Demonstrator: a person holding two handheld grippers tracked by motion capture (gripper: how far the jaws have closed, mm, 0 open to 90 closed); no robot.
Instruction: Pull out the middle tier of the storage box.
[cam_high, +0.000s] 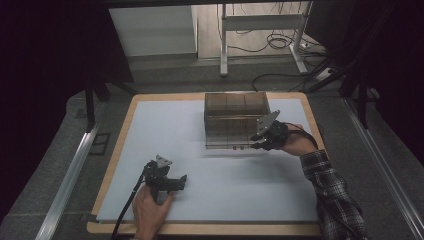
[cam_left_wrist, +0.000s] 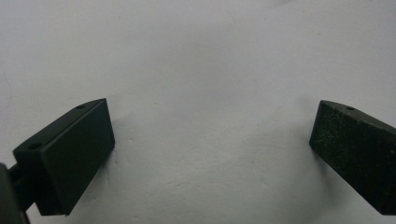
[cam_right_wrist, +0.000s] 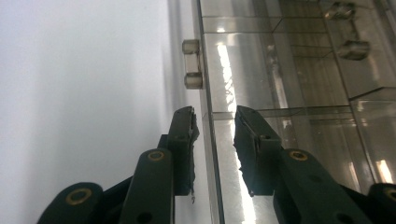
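Observation:
A clear smoky acrylic box (cam_high: 235, 117) with several compartments stands on the white sheet (cam_high: 165, 130) at the back middle. My right gripper (cam_high: 255, 143) is at the box's front right bottom corner. In the right gripper view its jaws (cam_right_wrist: 215, 122) straddle the thin edge of the box's front panel (cam_right_wrist: 289, 70), with a small gap on each side, so it is open. A small clear knob (cam_right_wrist: 192, 70) sits on that edge farther along. My left gripper (cam_high: 182, 181) rests low near the front left, open, with only bare sheet (cam_left_wrist: 210, 56) between its pads (cam_left_wrist: 74, 154).
The sheet covers a wooden tabletop (cam_high: 118, 150). Metal rails (cam_high: 70, 175) run along both sides of the table. Beyond the far edge are white desk legs (cam_high: 223, 45) and loose cables (cam_high: 280, 40) on the floor.

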